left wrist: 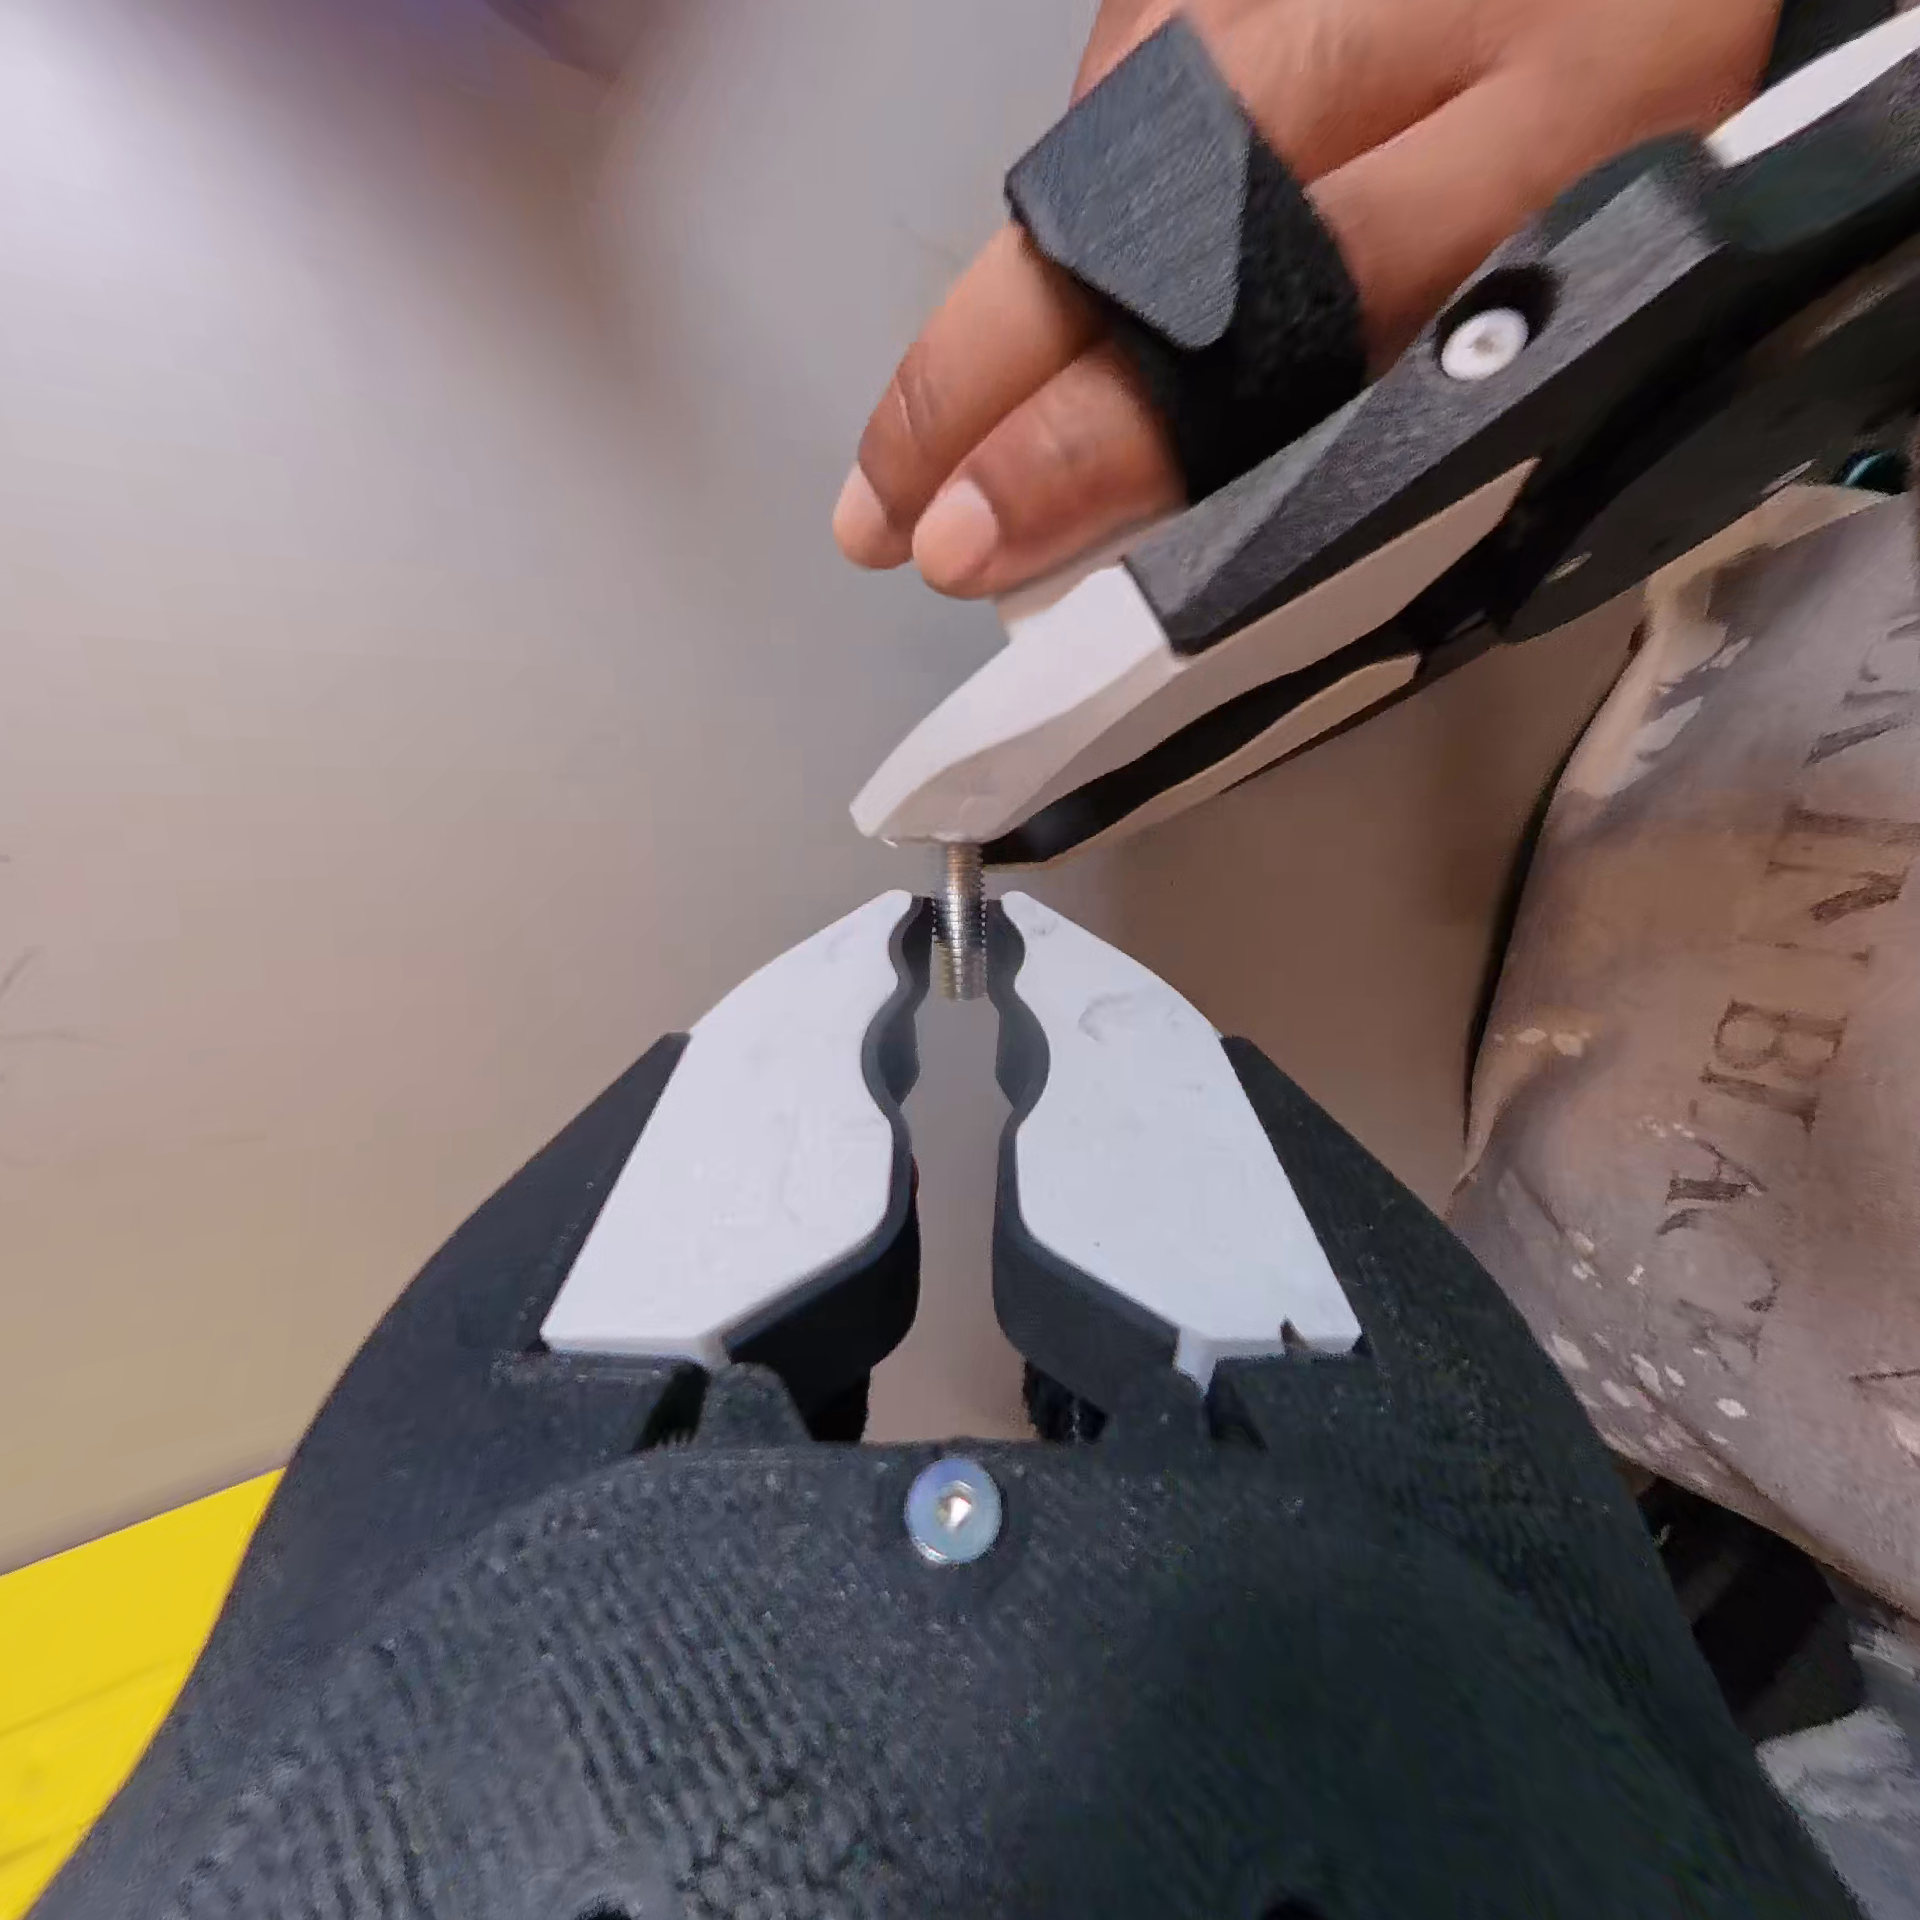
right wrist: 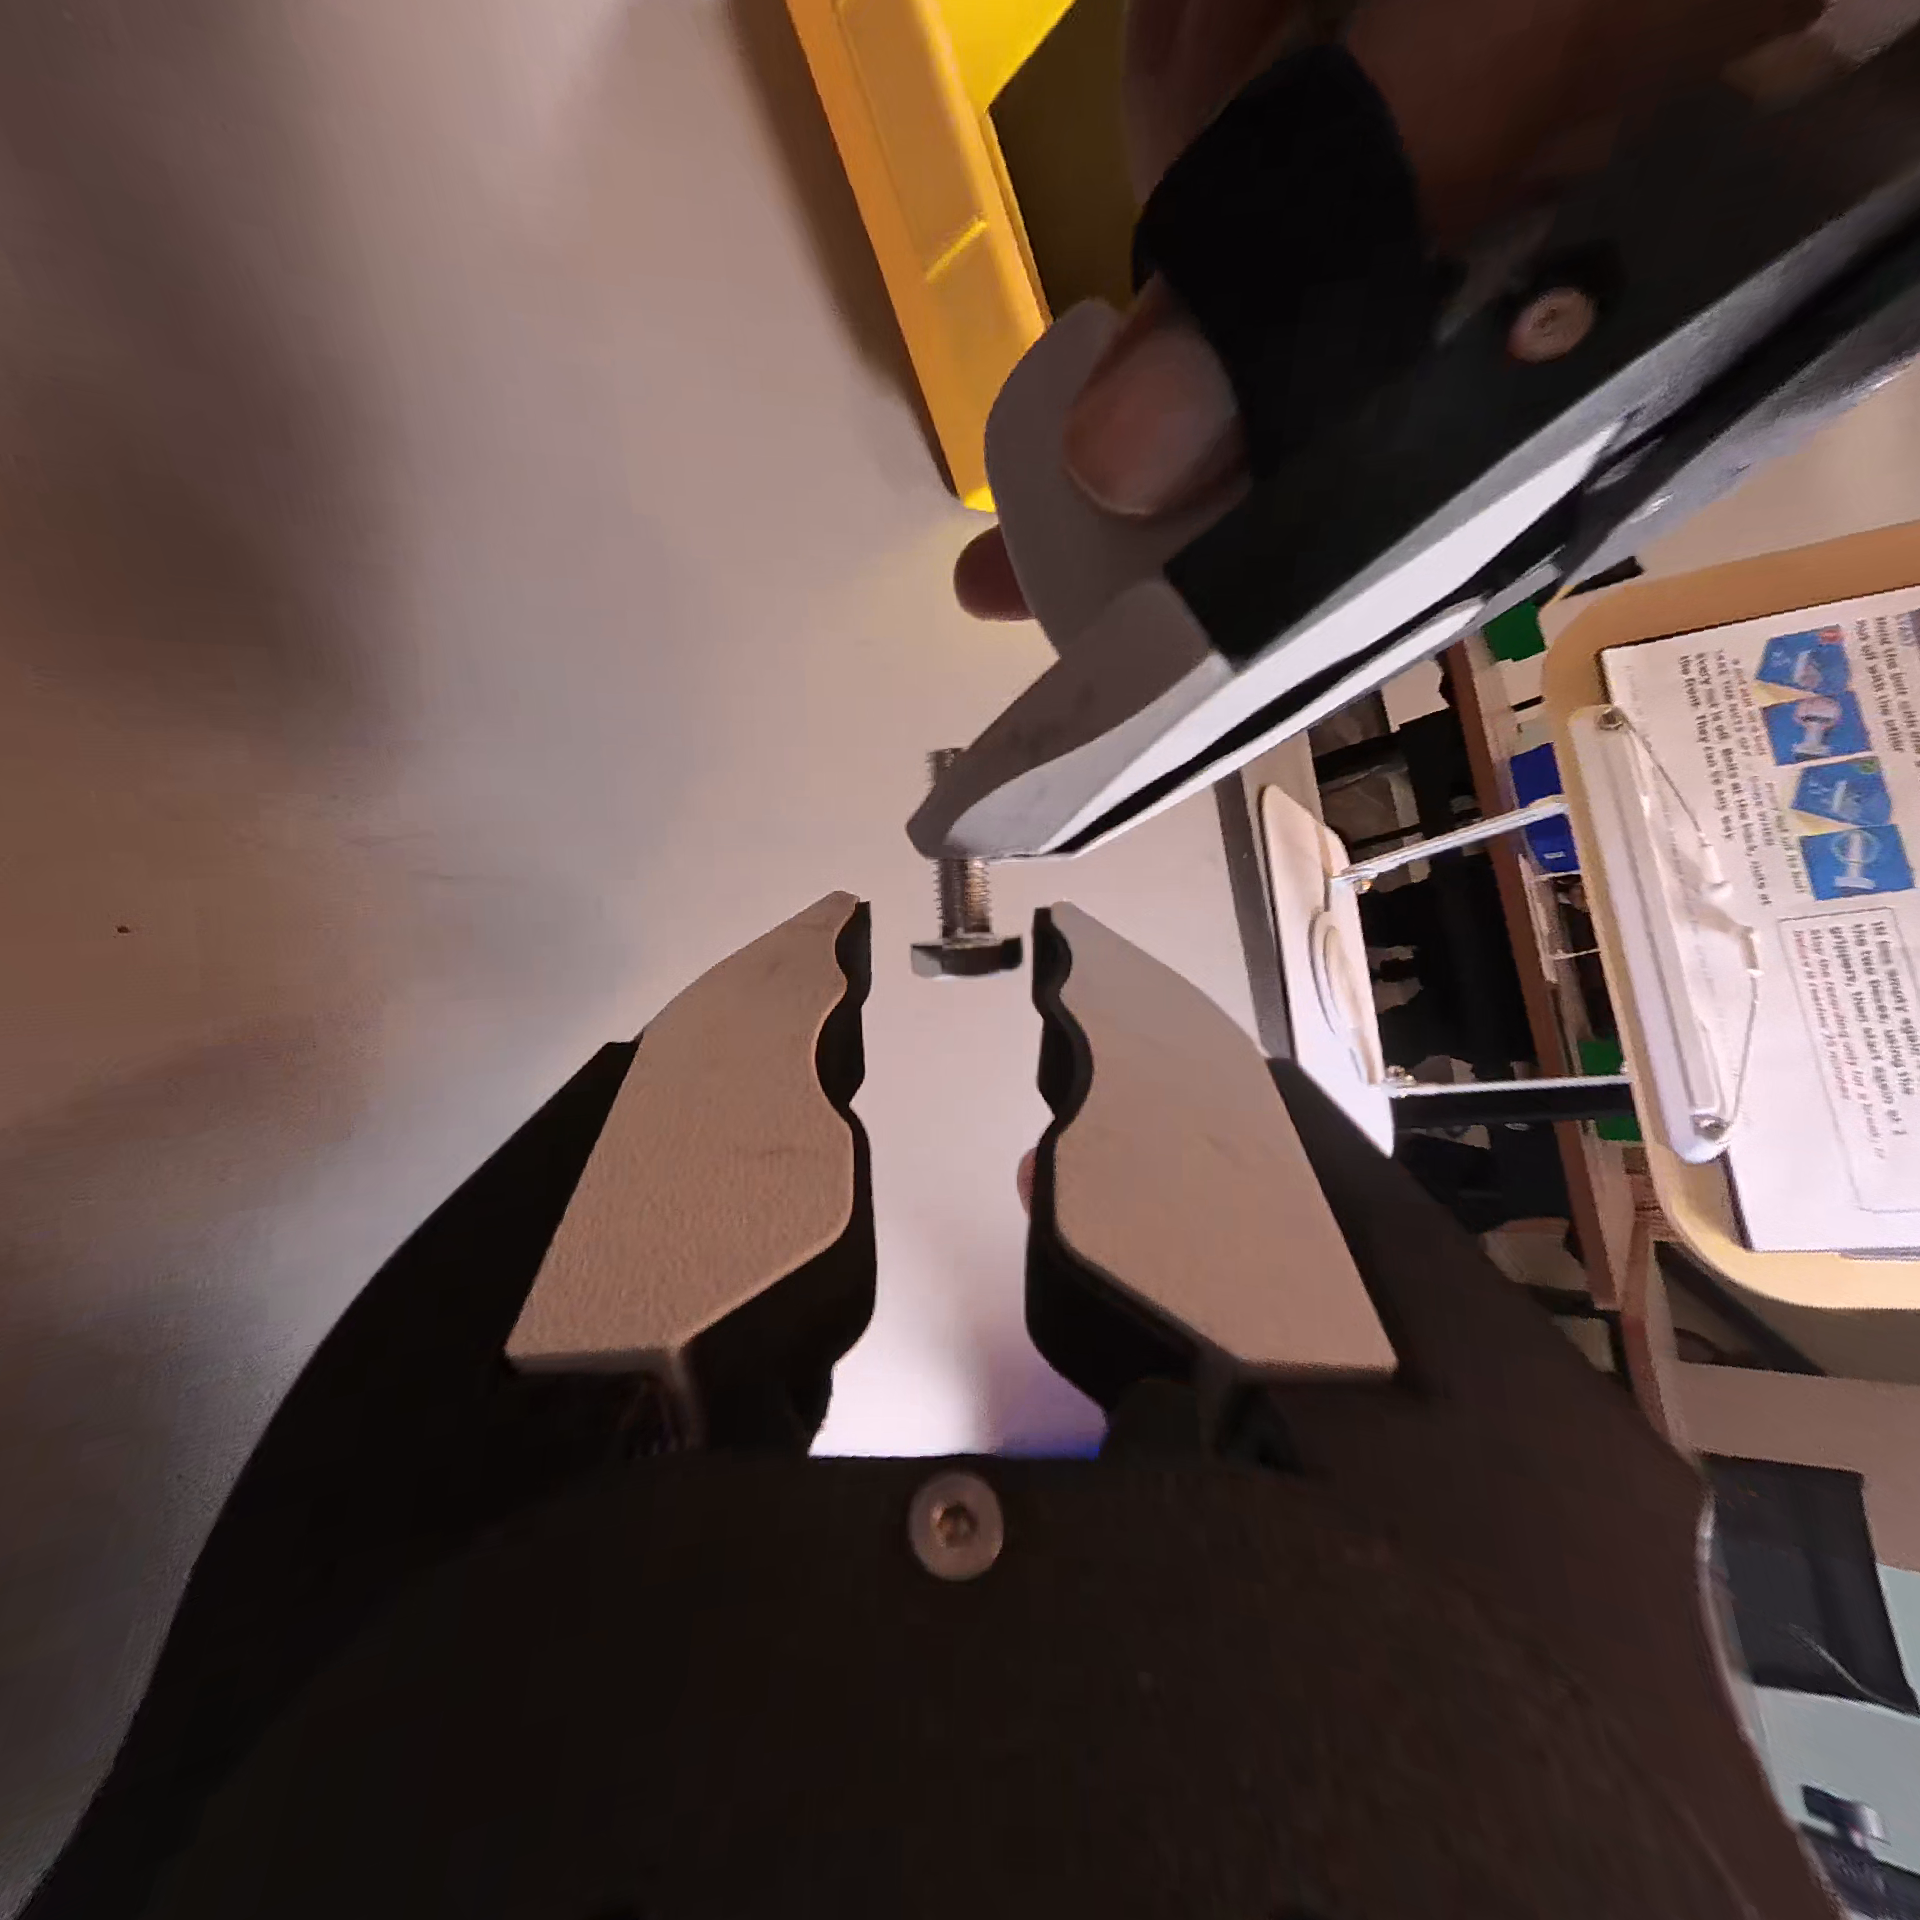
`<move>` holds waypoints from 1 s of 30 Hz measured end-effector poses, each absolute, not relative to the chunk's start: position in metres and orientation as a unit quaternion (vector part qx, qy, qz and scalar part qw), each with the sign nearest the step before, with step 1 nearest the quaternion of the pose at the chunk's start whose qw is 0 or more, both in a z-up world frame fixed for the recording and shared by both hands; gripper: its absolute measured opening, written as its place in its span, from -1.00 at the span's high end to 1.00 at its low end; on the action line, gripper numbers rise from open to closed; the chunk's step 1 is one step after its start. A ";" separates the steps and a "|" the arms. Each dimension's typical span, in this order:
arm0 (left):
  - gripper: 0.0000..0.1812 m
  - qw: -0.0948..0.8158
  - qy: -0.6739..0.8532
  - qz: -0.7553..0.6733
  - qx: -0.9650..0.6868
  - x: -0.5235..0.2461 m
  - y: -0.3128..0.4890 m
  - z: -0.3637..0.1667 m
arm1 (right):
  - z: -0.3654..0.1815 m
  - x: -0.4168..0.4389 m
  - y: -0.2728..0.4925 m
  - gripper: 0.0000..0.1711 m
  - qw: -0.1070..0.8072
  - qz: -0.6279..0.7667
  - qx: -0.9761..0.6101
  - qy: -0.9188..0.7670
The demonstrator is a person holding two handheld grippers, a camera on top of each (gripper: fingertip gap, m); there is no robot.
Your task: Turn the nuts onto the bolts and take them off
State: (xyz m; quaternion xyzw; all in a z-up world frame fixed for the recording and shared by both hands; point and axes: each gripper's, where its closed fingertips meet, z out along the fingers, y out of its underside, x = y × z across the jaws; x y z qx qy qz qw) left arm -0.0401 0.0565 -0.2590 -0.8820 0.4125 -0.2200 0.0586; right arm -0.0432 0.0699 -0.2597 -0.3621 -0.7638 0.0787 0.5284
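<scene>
Jaws: left gripper (left wrist: 958,914) pinches bolt (left wrist: 957,940); right gripper (right wrist: 948,920) parted.

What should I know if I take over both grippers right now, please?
Left gripper: shut on the bolt by its threaded shank, held clear of the table.
Right gripper: open, fingers either side of the bolt's head, not clamped.
Nut: none visible in either view, so I cannot tell what is done.
Left: probably close on the head or fetch a nut, then turn.
</scene>
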 end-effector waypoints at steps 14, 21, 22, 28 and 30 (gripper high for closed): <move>0.71 0.378 0.403 -0.330 -0.765 -0.021 0.067 -0.175 | -0.200 -0.027 0.070 0.77 0.534 0.421 -0.431 -0.593; 0.87 0.479 0.384 -0.363 -0.701 -0.006 0.054 -0.156 | -0.172 -0.021 0.049 0.77 0.546 0.502 -0.394 -0.543; 0.88 0.480 0.385 -0.367 -0.698 -0.005 0.052 -0.156 | -0.171 -0.020 0.048 0.77 0.548 0.501 -0.393 -0.542; 0.88 0.485 0.424 -0.308 -0.700 -0.002 0.051 -0.163 | -0.183 -0.026 0.047 0.76 0.528 0.488 -0.414 -0.559; 0.88 0.484 0.447 -0.293 -0.693 -0.001 0.047 -0.167 | -0.190 -0.028 0.044 0.76 0.507 0.491 -0.423 -0.568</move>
